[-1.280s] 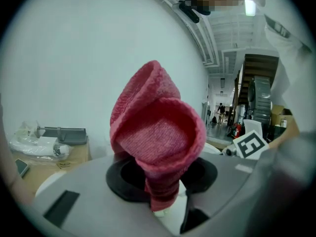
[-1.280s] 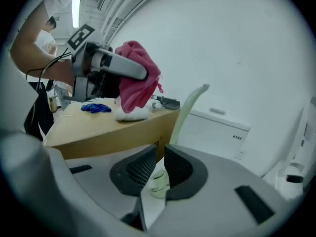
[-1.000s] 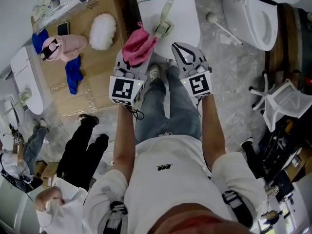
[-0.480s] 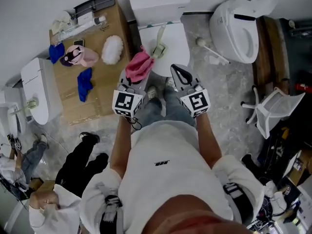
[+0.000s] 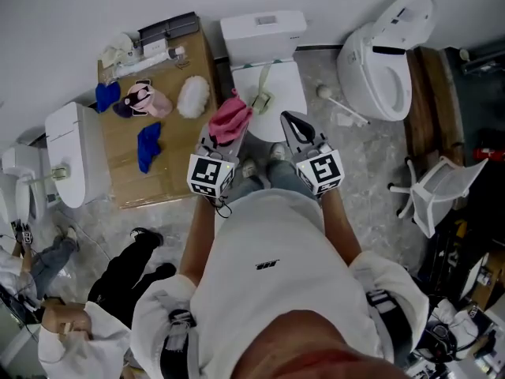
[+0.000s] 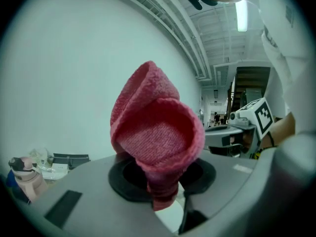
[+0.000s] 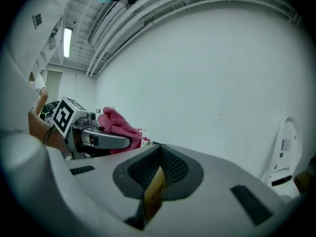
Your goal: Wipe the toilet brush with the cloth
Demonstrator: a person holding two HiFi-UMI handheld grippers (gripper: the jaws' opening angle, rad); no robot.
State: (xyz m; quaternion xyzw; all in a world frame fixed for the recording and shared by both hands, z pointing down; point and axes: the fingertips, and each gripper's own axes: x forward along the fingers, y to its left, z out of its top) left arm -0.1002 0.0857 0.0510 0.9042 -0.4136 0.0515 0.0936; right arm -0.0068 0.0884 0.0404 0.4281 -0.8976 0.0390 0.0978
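Observation:
A pale green toilet brush (image 5: pixel 263 93) lies on the closed lid of the white toilet (image 5: pixel 289 85) in front of me. My left gripper (image 5: pixel 224 142) is raised above the toilet's near edge, and its jaws have just been closing on a bunched pink cloth (image 5: pixel 230 120). In the left gripper view the cloth (image 6: pixel 158 135) stands up from the left gripper (image 6: pixel 165 184), pinched at its lower end. My right gripper (image 5: pixel 290 122) hangs beside it, shut and empty. The right gripper view shows the right gripper (image 7: pixel 150 184) with jaws together against a white wall.
A second toilet (image 5: pixel 387 54) stands at the right, with a white-headed brush (image 5: pixel 339 105) on the floor beside it. A brown board (image 5: pixel 158 176) at the left bears a blue cloth (image 5: pixel 147 146) and a white fluffy pad (image 5: pixel 193 95). A white chair (image 5: pixel 438 188) stands right.
Both grippers have risen away from the toilet, which now looks smaller and farther off. The pink cloth has stayed in the left gripper.

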